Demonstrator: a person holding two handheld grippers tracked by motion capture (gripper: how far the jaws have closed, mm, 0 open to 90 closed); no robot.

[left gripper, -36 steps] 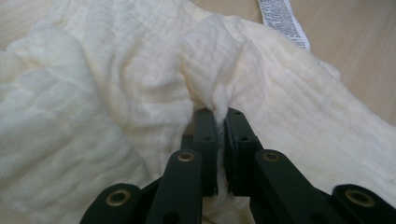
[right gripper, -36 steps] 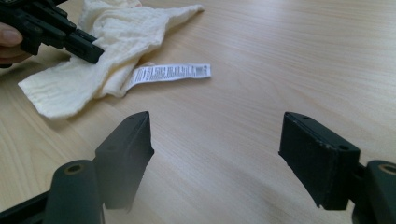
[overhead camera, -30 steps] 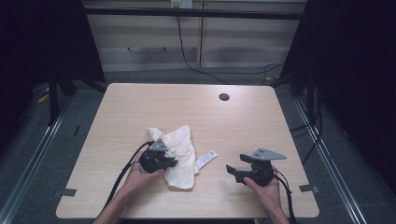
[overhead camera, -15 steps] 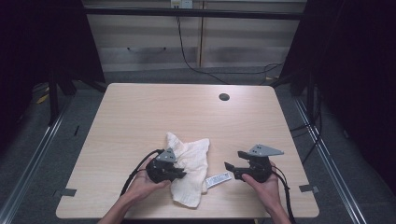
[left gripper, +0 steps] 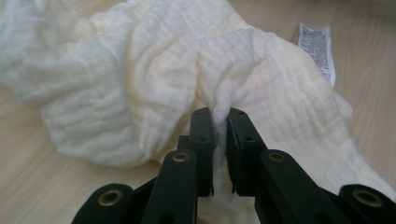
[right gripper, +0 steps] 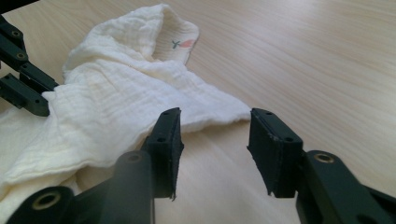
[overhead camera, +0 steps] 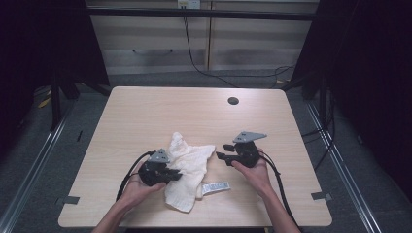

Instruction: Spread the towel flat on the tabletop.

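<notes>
Muslin cloth (left gripper: 140, 84) fills your left claw (left gripper: 219, 121), clamped on a fold; your right claw (right gripper: 212, 140) gapes apart, showing a printed corner.

Setting: lab or test room, not home. Evidence: bare light-wood table (overhead camera: 145, 111) with round cable hole (overhead camera: 233, 101), standing alone on grey carpet floor (overhead camera: 29, 170). Dark curtains (overhead camera: 369, 73) hang at both sides. Metal floor rails (overhead camera: 34, 158) flank table. Black cables (overhead camera: 194, 53) trail down plain cabinet fronts (overhead camera: 160, 48) behind. Tape marks (overhead camera: 318, 196) on table's near edge.
</notes>
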